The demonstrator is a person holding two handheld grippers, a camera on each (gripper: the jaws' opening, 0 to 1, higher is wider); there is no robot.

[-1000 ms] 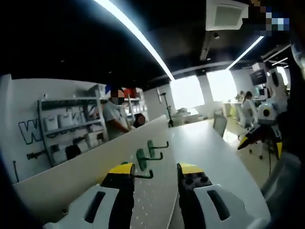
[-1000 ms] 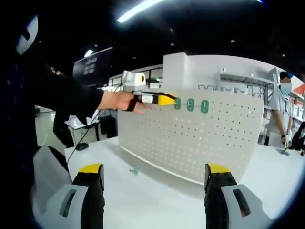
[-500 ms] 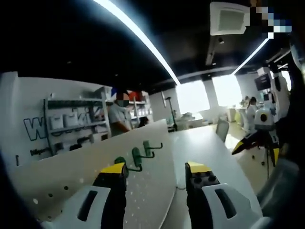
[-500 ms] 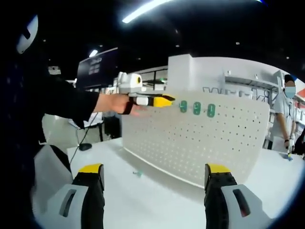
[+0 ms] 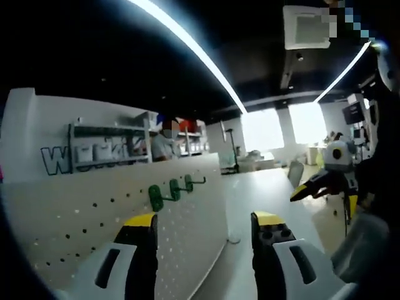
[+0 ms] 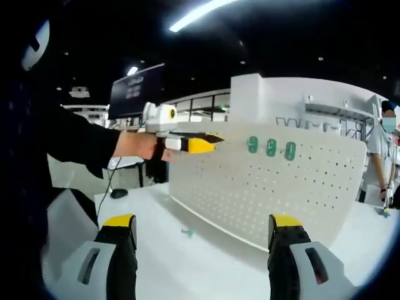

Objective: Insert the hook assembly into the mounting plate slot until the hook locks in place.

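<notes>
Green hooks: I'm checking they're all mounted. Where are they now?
Three green hooks sit side by side in the top rows of the white pegboard, right of the left claw; the left gripper view shows them above its left jaw.

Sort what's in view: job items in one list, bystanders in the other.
Job: pegboard mounting plate, three green hooks seated in it, left gripper open beside the plate, right gripper open.

Lying about: small teal piece on white table, background shelving.
</notes>
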